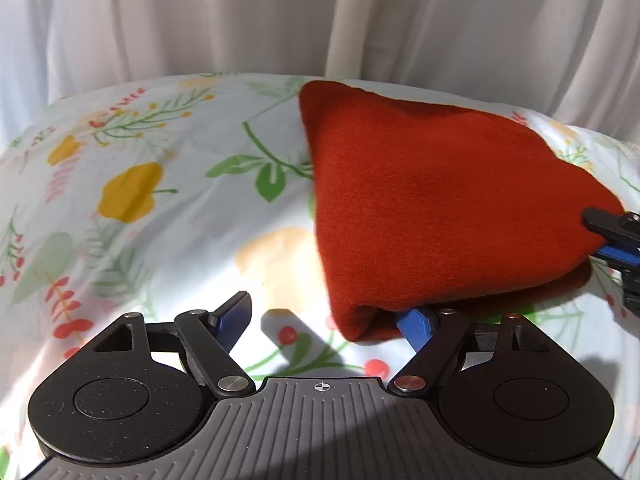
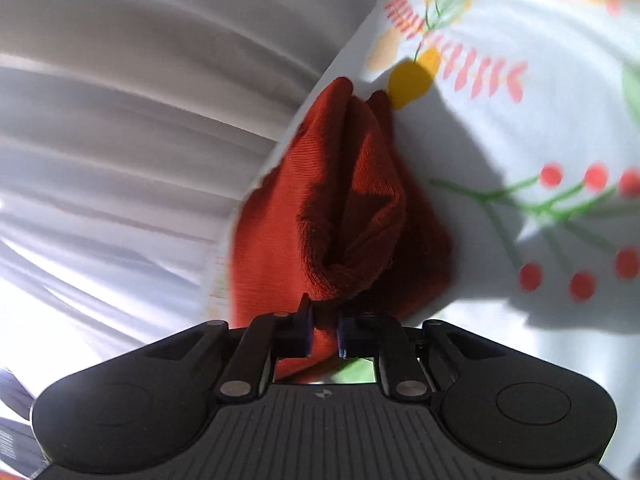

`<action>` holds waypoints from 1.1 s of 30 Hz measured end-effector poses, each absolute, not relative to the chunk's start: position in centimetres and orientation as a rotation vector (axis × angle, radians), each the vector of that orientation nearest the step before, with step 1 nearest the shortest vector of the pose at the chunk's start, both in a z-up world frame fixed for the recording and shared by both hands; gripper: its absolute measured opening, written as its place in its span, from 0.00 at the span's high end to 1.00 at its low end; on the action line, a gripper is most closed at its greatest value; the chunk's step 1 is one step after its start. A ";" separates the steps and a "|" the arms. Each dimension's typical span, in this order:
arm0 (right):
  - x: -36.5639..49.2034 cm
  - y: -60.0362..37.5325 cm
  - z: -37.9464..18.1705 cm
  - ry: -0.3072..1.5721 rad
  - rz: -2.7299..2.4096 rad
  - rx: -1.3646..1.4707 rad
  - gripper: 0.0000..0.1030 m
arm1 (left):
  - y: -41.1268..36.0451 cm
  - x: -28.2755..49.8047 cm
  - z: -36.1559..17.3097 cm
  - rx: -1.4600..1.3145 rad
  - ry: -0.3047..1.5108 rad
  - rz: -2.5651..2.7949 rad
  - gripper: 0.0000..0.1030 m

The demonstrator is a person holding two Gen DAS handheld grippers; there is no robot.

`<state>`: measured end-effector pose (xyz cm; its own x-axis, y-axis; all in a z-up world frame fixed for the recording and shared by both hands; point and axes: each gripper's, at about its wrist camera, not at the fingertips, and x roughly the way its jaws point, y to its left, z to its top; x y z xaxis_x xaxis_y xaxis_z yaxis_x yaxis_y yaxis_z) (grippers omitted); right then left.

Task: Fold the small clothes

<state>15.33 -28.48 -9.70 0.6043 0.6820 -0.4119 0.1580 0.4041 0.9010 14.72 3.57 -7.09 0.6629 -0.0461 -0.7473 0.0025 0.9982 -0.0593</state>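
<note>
1. Nearest the left wrist lens, the black left gripper with blue finger pads (image 1: 326,320) stands wide apart and low over the bed; its right-hand pad (image 1: 414,326) is tucked under the near corner of the cloth, its left-hand pad over bare sheet, nothing pinched.
2. Centre-right on the bed lies the rust-red fleece garment, doubled into a rough triangle (image 1: 432,208), its fold running along the left edge, the far tip near the bed's back edge.
3. At the garment's right corner, the black right gripper (image 2: 324,334) is clamped narrow on a bunched red edge, apparently to keep the doubled layers aligned.
4. Beneath it all, the white bedsheet printed with yellow flowers, green leaves and red berries (image 1: 132,200) serves as the folding surface.
5. Behind, pale grey pleated curtains (image 1: 200,20) close off the far side.
6. Judged from this, one fold is made; the left gripper looks poised to take its corner.
</note>
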 end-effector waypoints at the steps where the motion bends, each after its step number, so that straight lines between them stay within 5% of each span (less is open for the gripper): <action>1: 15.2 -29.0 -10.2 0.878 0.415 1.231 0.91 | 4.2 14.6 -7.0 -0.070 0.841 -0.003 0.17; 10: 13.3 -29.9 -7.0 0.839 0.244 0.842 0.80 | 7.3 13.9 -6.2 -0.209 0.863 -0.017 0.16; 30: 16.8 -24.9 -4.0 0.810 0.229 0.417 0.85 | 7.7 14.9 -2.4 -0.217 0.793 0.057 0.09; 33: 17.4 -25.0 -4.9 0.851 0.153 0.334 0.76 | 7.2 15.9 -2.5 -0.224 0.789 0.045 0.08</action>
